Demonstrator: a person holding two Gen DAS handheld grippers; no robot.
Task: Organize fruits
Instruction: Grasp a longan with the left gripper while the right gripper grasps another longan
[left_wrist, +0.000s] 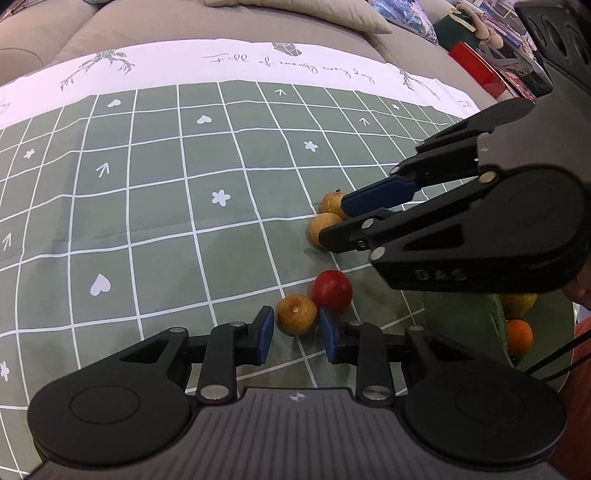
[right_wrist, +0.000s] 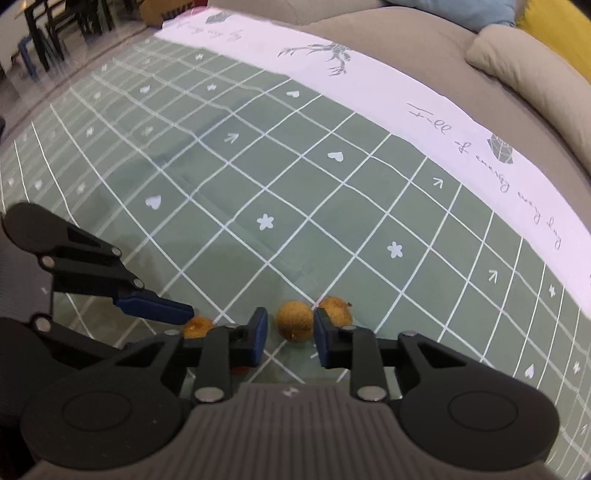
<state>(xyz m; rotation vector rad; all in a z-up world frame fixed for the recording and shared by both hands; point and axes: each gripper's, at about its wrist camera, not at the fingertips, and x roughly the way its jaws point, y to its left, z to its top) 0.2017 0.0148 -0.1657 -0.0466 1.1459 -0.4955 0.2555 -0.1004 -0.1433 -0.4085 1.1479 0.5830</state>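
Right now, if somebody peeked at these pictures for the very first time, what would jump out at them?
Probably the bright red fruit on the green checked cloth, right beside a small brown fruit that sits between the left tool's blue pads. Next, the right tool closing around another brown fruit, with one more brown fruit next to it.

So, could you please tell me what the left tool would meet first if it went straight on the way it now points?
Most likely the brown fruit lying between the left tool's pads, with the red fruit right behind it; beyond them lies the checked cloth. Depth is hard to judge here.
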